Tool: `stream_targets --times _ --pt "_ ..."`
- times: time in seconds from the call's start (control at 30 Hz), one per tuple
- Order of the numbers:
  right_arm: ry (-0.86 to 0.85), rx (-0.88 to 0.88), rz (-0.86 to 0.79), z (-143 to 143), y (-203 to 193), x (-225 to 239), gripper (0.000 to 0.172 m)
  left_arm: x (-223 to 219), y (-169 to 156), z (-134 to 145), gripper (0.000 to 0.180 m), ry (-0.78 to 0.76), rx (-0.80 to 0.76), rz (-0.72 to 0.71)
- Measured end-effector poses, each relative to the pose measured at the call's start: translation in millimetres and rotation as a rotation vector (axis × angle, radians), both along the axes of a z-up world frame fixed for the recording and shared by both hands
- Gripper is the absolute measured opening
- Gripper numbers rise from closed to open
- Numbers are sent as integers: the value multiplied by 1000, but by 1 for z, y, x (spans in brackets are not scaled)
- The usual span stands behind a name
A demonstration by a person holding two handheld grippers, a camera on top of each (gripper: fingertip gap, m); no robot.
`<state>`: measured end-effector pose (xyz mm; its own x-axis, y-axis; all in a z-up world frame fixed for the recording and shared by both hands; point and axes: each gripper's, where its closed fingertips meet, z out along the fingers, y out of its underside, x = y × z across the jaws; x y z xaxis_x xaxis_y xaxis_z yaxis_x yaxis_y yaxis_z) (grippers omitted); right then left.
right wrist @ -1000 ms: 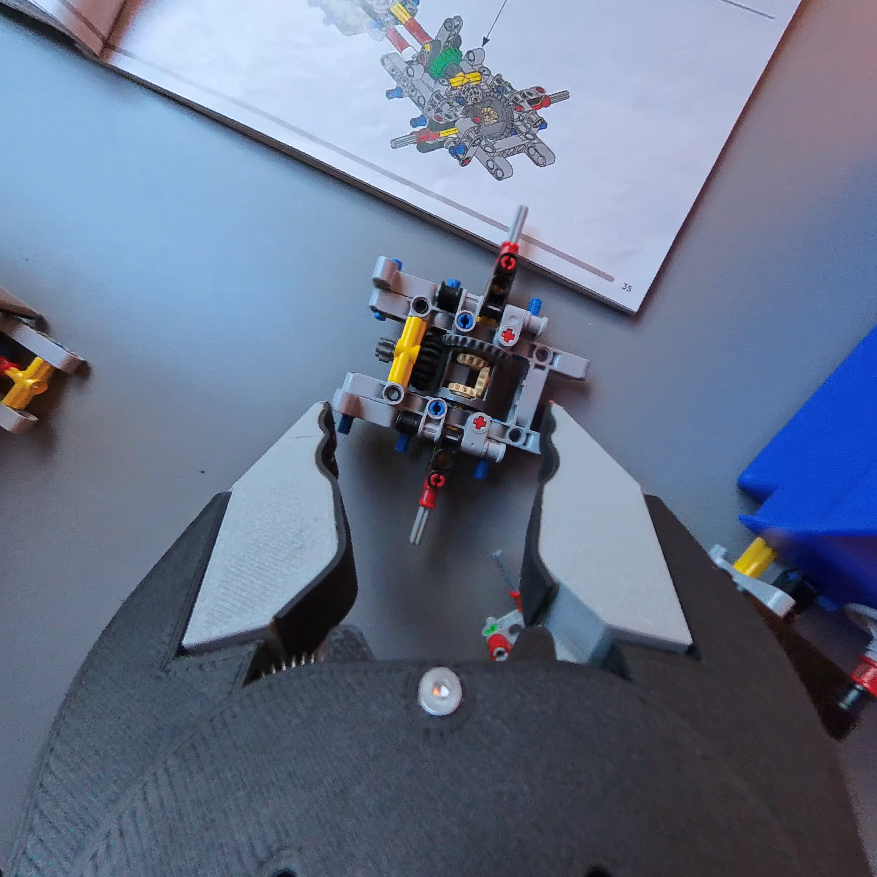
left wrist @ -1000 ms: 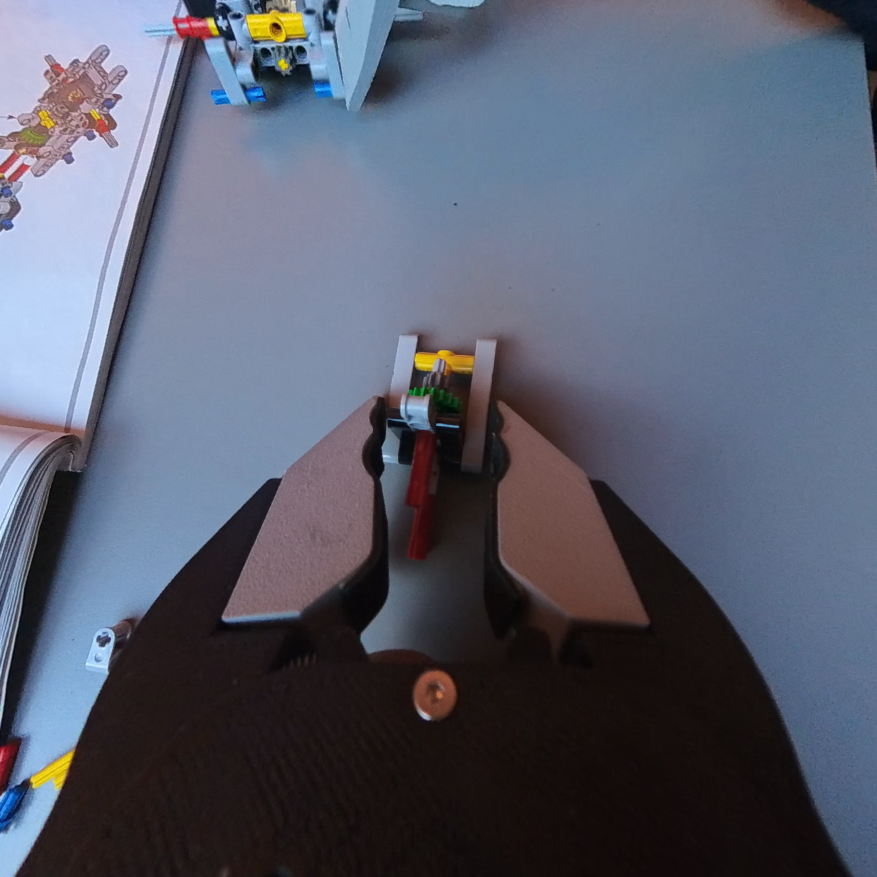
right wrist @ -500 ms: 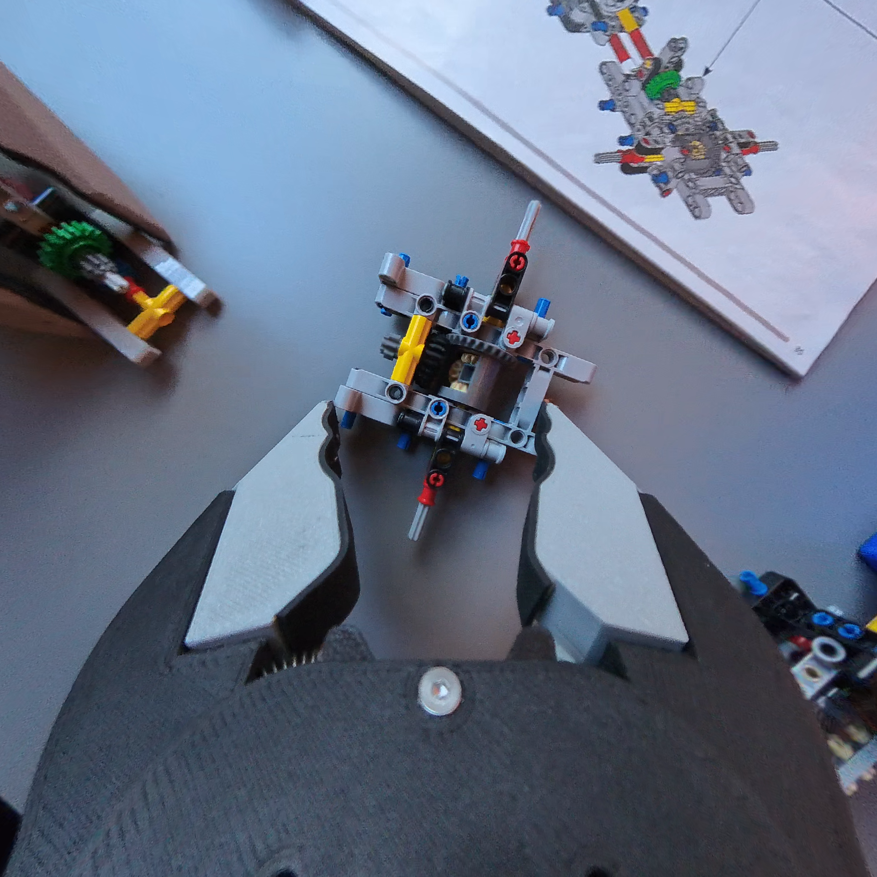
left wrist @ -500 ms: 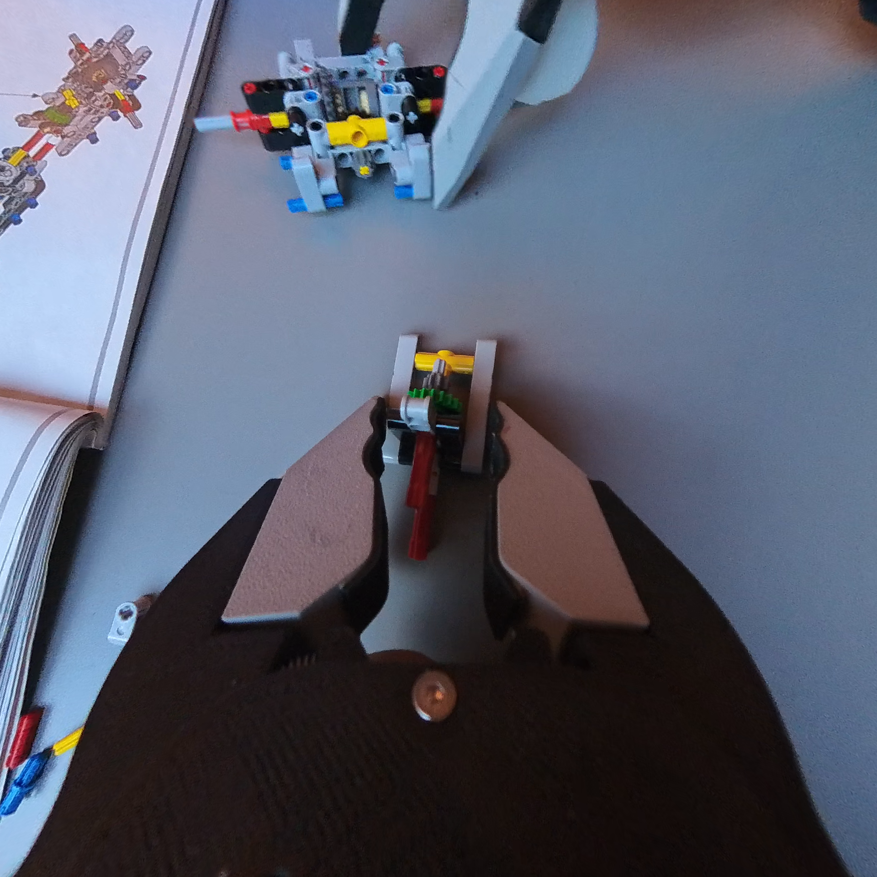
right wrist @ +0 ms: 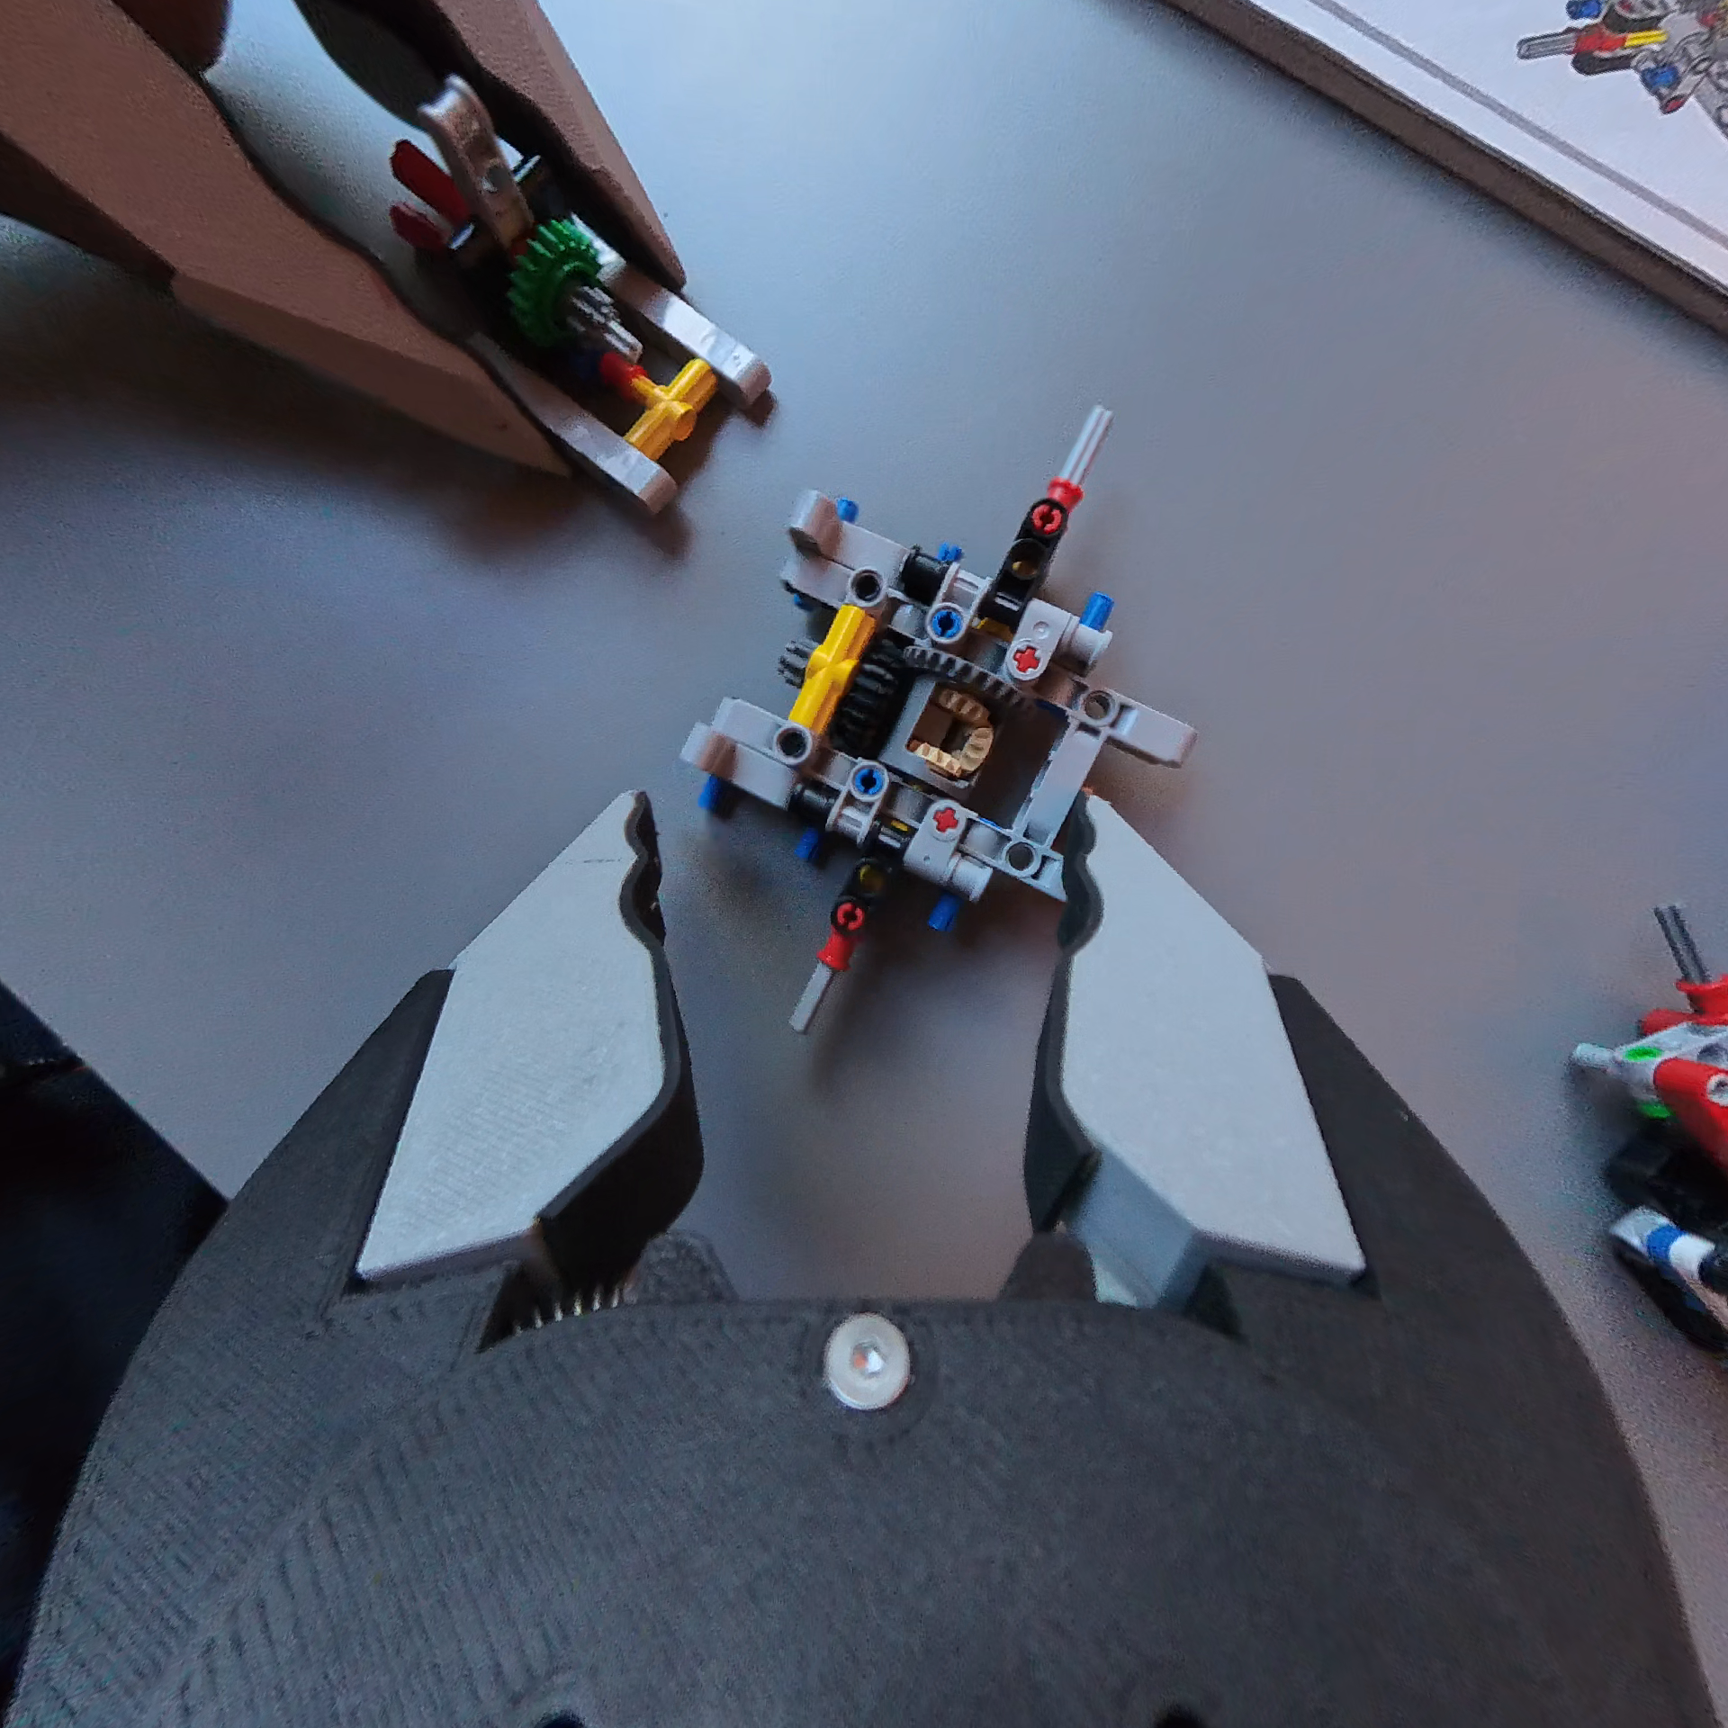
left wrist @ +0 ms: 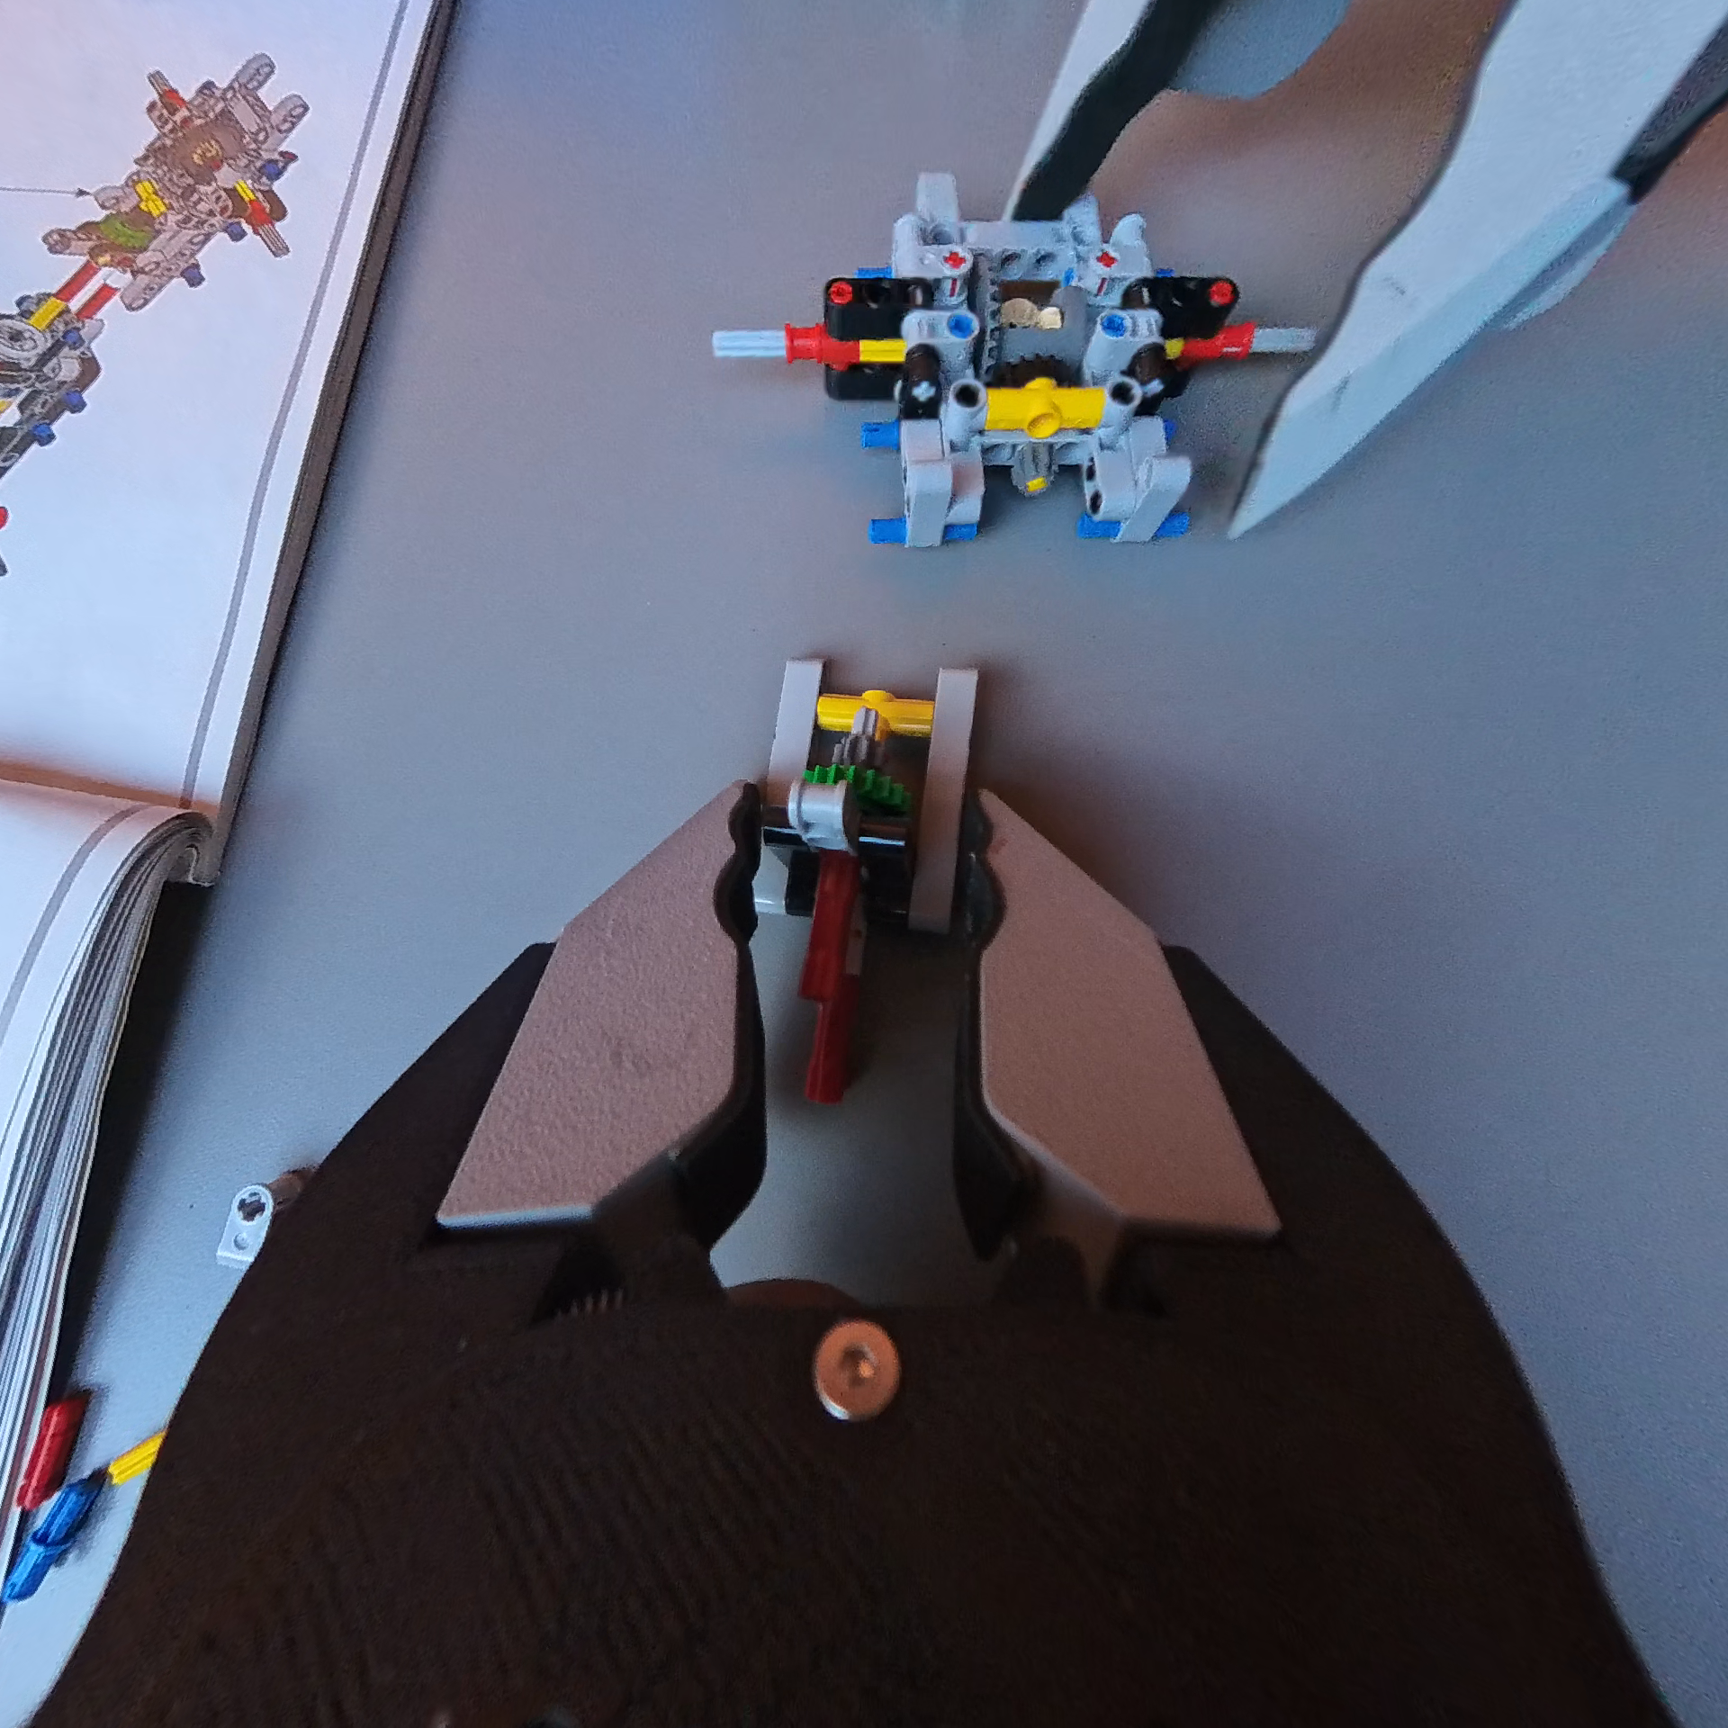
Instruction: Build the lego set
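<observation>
Right wrist view looks down on a grey table [right wrist: 1403, 468], with an open instruction booklet [left wrist: 140, 468] cut off at its far right corner and lying to the left of the left gripper. Ahead of the right gripper [right wrist: 860, 842] sits a larger gear frame [right wrist: 935, 711] of grey beams, flat on the table with axles sticking out both ways. This gripper's jaws stand wide apart: the right finger [right wrist: 1159, 1010] touches the frame's near corner, the left one is clear of it, so nothing is gripped. The left gripper [left wrist: 856, 842] is clamped on a small gear module [left wrist: 870, 795], both pads pressed against its two grey side beams, probably so the green gear and yellow cross piece point forward, free of the fingers. Whether the module rests on the table cannot be told. Loose pieces [left wrist: 56, 1487] lie behind the left gripper, half hidden by its body.
</observation>
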<state>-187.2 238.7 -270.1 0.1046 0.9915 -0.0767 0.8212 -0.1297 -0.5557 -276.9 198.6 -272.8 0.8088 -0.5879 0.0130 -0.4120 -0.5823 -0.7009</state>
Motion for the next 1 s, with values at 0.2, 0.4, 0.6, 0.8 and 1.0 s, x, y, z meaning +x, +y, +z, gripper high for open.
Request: stream_targets --times 0.2,0.4,0.6,0.8,1.0 --pt "33 21 -15 10 0 13 86 0 1 0 39 -5 5 4" --pt "105 48 8 19 15 21 84 0 1 0 39 -6 9 3" --pt "297 185 150 48 23 15 77 0 1 0 39 -8 11 1" --pt "392 372 198 59 48 19 47 0 1 0 39 -10 12 2" --pt "561 300 59 55 73 17 46 0 1 0 39 -18 16 0"
